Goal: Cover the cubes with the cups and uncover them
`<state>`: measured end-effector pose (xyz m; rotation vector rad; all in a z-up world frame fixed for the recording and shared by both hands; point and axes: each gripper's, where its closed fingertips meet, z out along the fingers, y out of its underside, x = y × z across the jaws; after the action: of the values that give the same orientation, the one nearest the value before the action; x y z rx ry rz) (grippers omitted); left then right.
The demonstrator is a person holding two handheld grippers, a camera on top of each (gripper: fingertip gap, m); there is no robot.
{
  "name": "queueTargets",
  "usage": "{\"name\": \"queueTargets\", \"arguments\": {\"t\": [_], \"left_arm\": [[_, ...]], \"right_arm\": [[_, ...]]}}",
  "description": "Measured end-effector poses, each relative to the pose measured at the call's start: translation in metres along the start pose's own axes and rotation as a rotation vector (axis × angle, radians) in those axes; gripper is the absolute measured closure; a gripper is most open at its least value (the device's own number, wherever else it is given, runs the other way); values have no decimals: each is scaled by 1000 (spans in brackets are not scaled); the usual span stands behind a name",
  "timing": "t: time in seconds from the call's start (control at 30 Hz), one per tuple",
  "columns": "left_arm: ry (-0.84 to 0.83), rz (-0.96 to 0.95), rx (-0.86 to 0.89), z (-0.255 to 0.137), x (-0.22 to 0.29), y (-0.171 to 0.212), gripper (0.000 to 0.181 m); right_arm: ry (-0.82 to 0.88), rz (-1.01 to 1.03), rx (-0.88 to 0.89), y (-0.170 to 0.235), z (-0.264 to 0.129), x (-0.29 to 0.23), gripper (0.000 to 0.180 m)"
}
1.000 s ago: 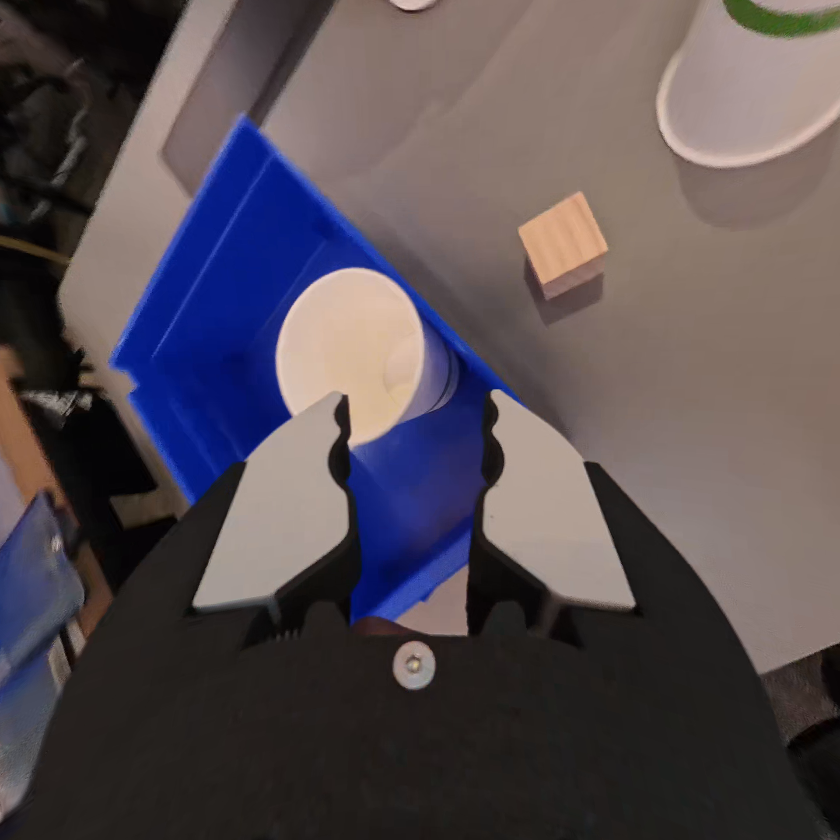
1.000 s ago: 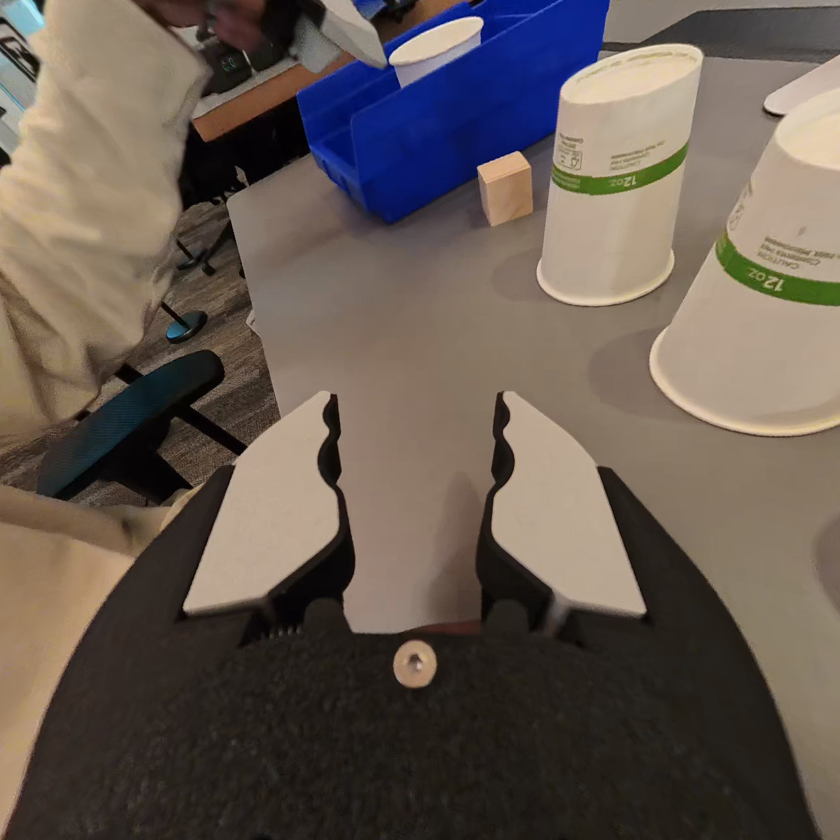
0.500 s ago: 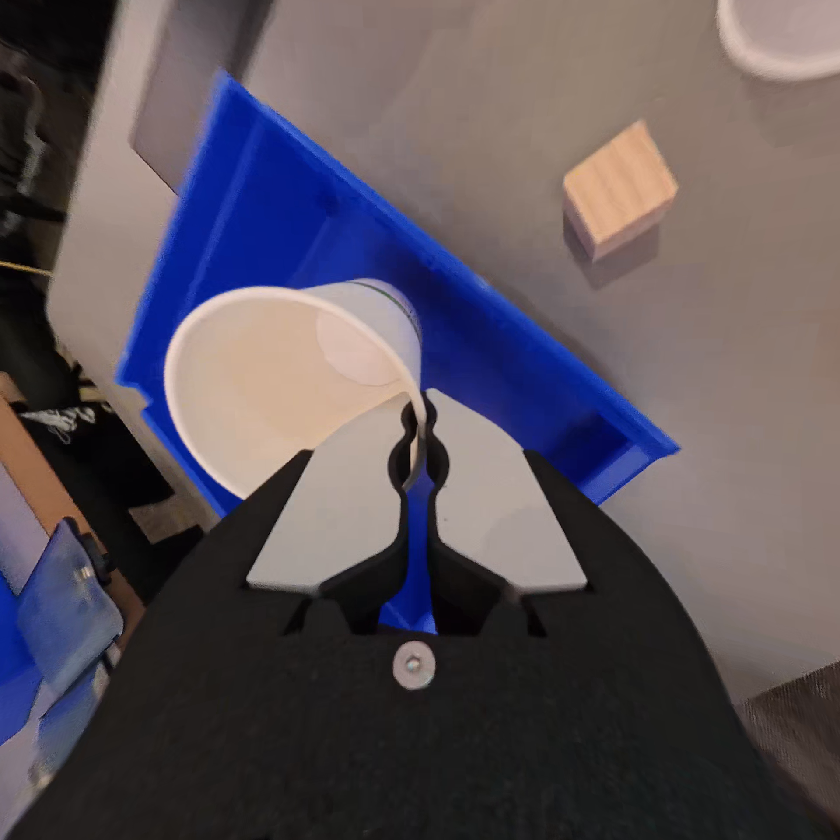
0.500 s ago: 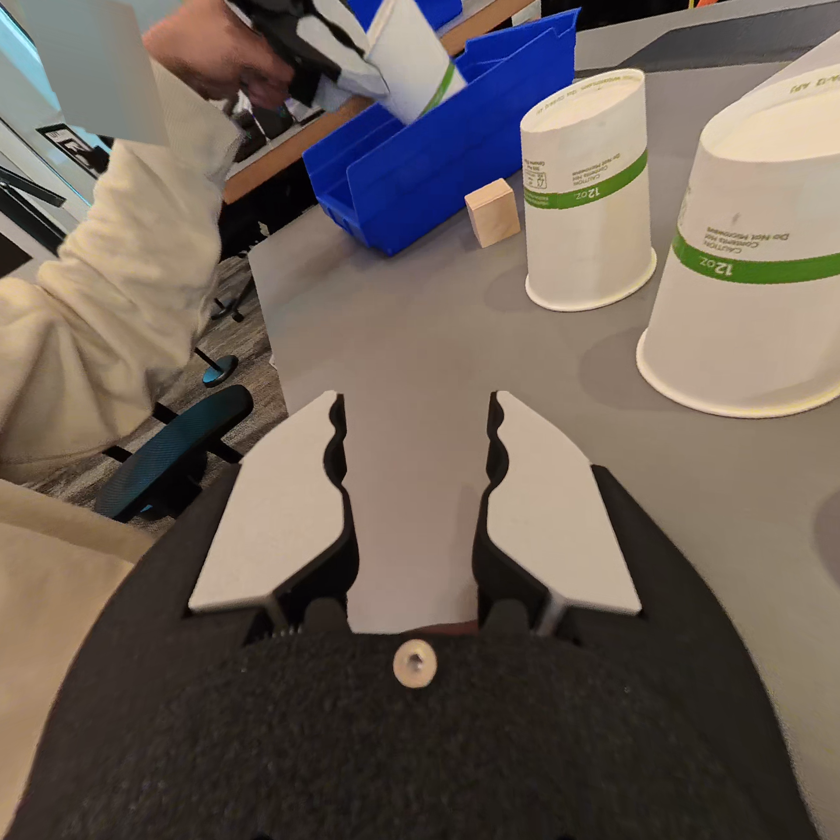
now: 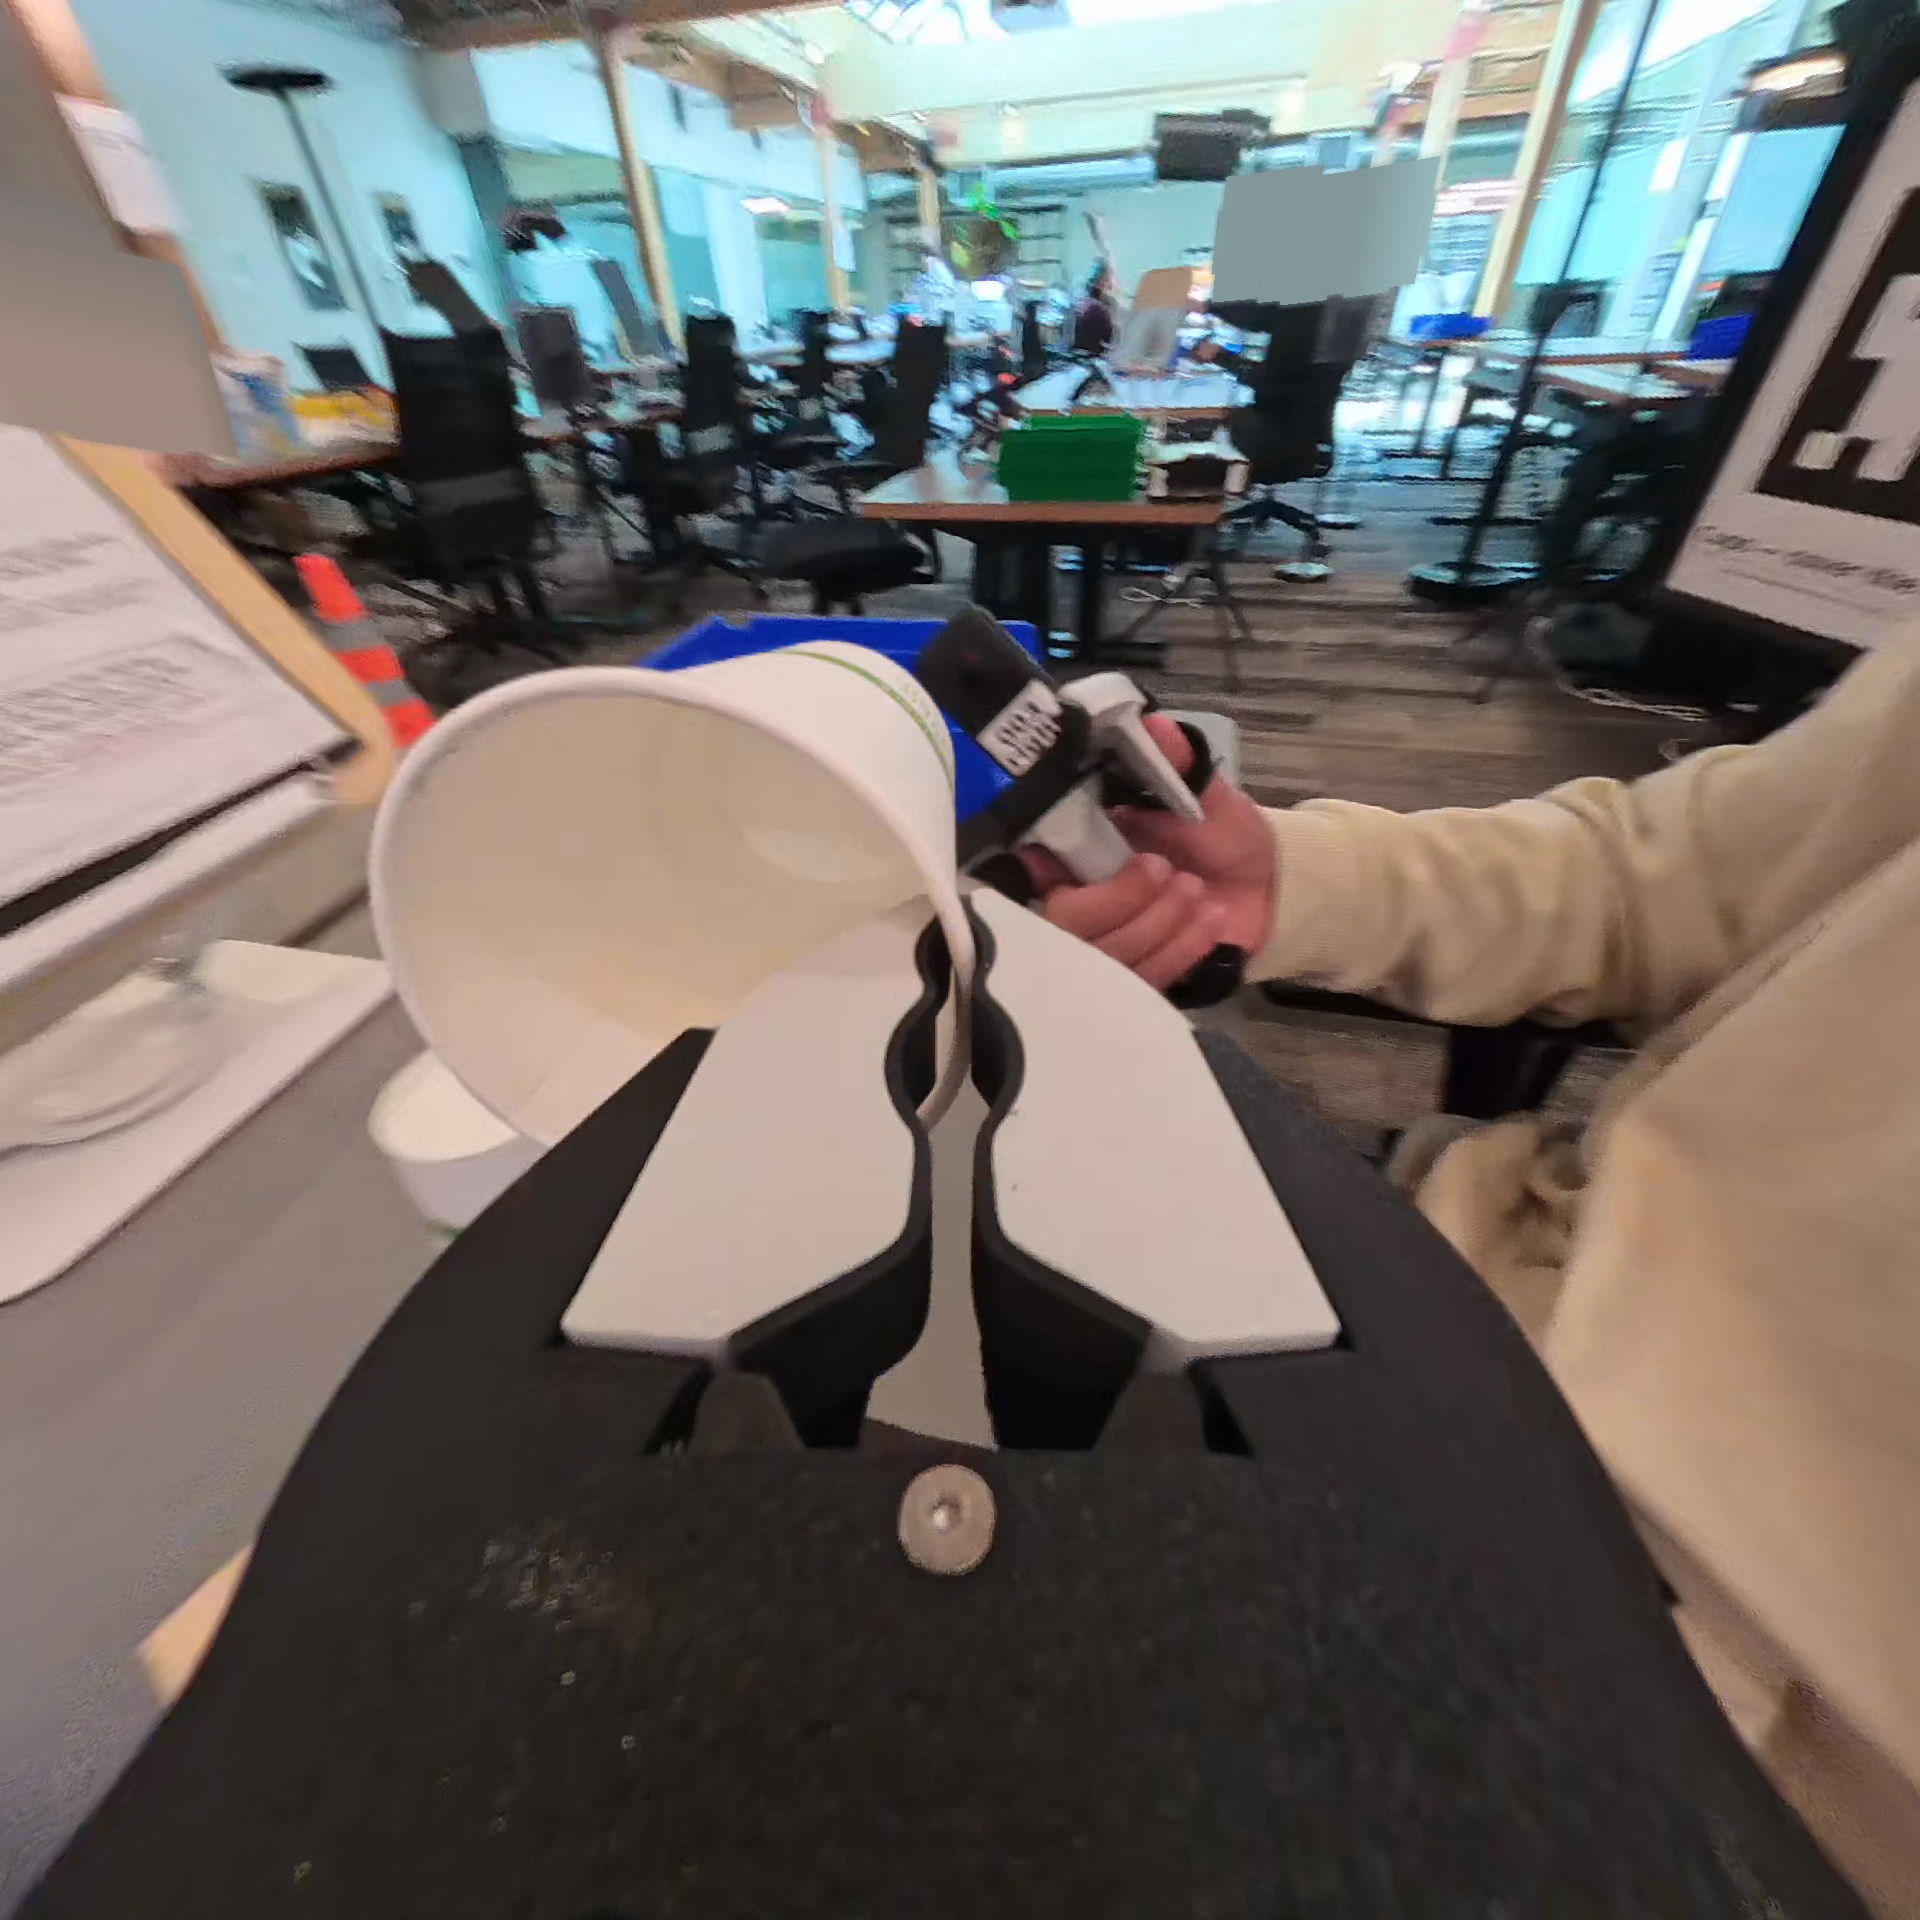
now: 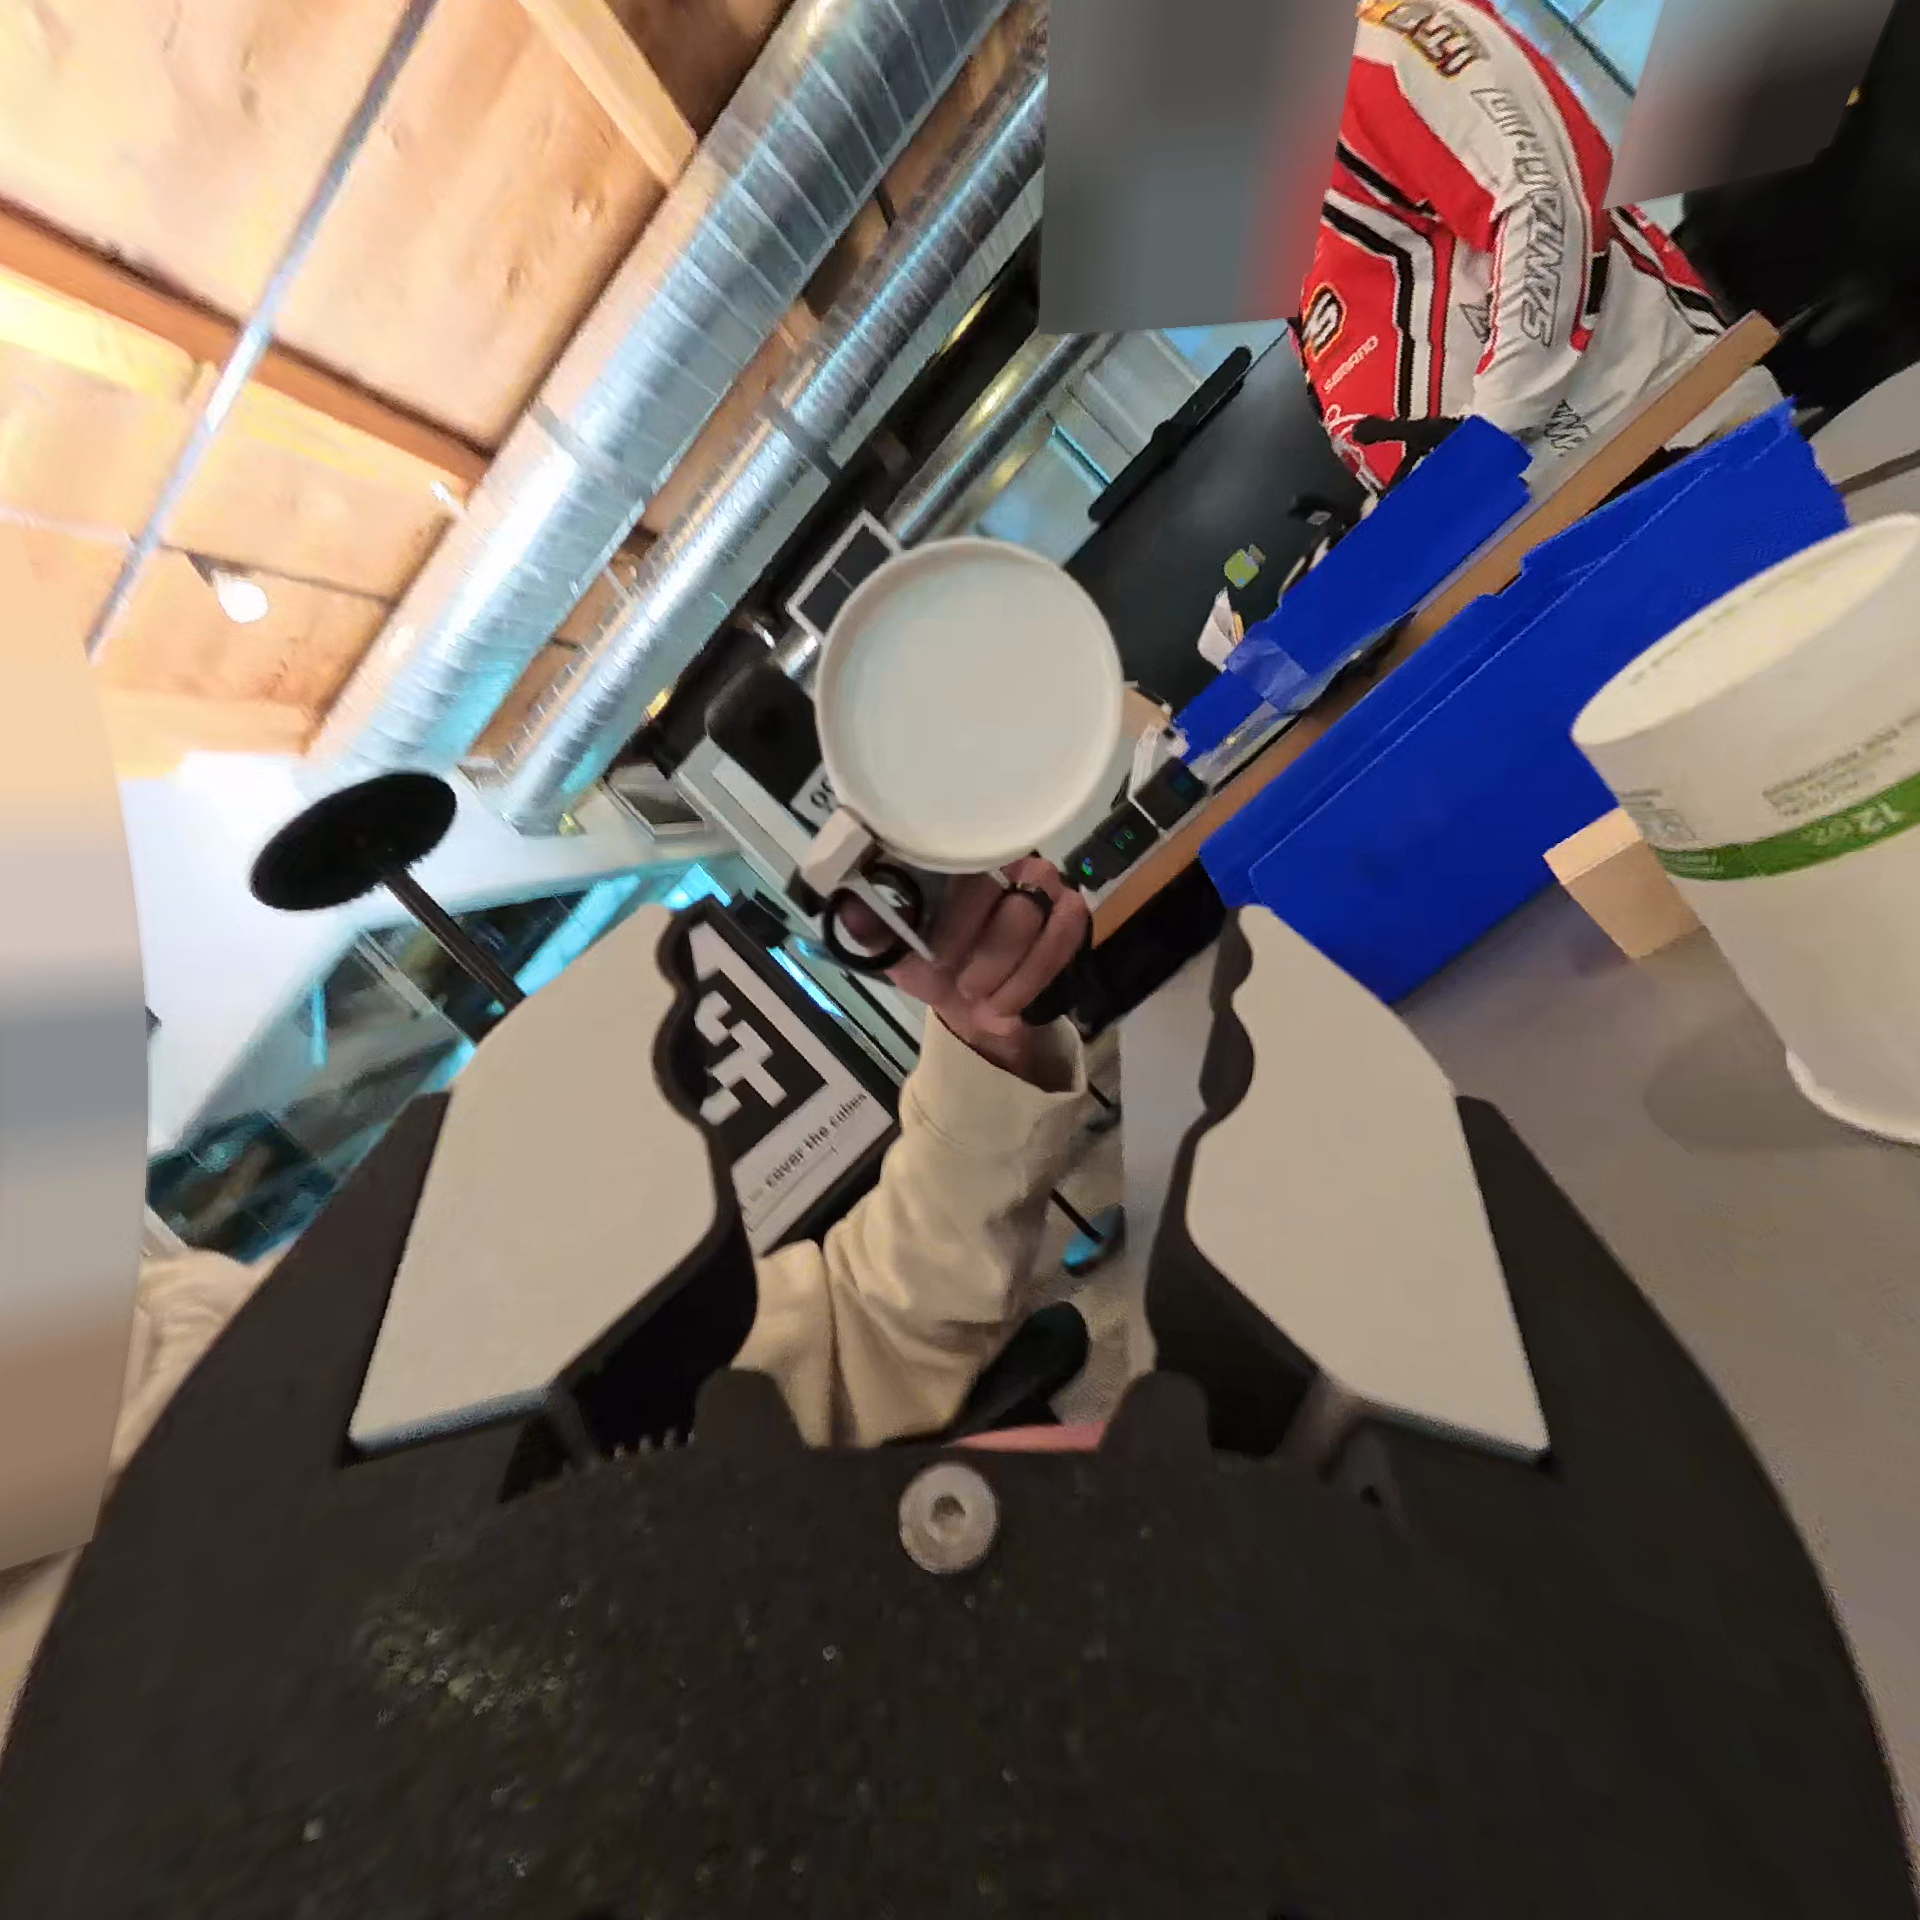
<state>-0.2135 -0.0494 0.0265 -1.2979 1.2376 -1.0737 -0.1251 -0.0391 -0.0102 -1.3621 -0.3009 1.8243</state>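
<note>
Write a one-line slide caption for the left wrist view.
Left gripper pinches the rim of a white paper cup held tilted in the air, with the right gripper facing it.

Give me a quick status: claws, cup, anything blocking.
Left claw pinching paper cup rim, cup tipped sideways, airborne. Right claw open, empty. Wooden cube uncovered beside upside-down cup. Nothing blocking.

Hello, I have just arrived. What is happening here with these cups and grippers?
A person holds a gripper in each hand. The left gripper is shut on the rim of a white paper cup, held in the air and tipped on its side. The right gripper is open and empty. On the grey table, a wooden cube sits uncovered between an upside-down cup and a blue bin.
</note>
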Motion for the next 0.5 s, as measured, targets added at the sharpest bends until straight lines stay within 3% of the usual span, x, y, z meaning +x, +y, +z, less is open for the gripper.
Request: {"name": "queueTargets", "arguments": {"t": [0.27, 0.4, 0.5], "left_arm": [[220, -149, 1, 40, 33, 21, 181], [254, -185, -21, 54, 39, 35, 180], [179, -151, -67, 57, 31, 44, 176]], "right_arm": [[154, -375, -95, 5, -2, -2, 76], [226, -448, -197, 19, -5, 12, 96], [260, -415, -197, 17, -9, 20, 96]]}}
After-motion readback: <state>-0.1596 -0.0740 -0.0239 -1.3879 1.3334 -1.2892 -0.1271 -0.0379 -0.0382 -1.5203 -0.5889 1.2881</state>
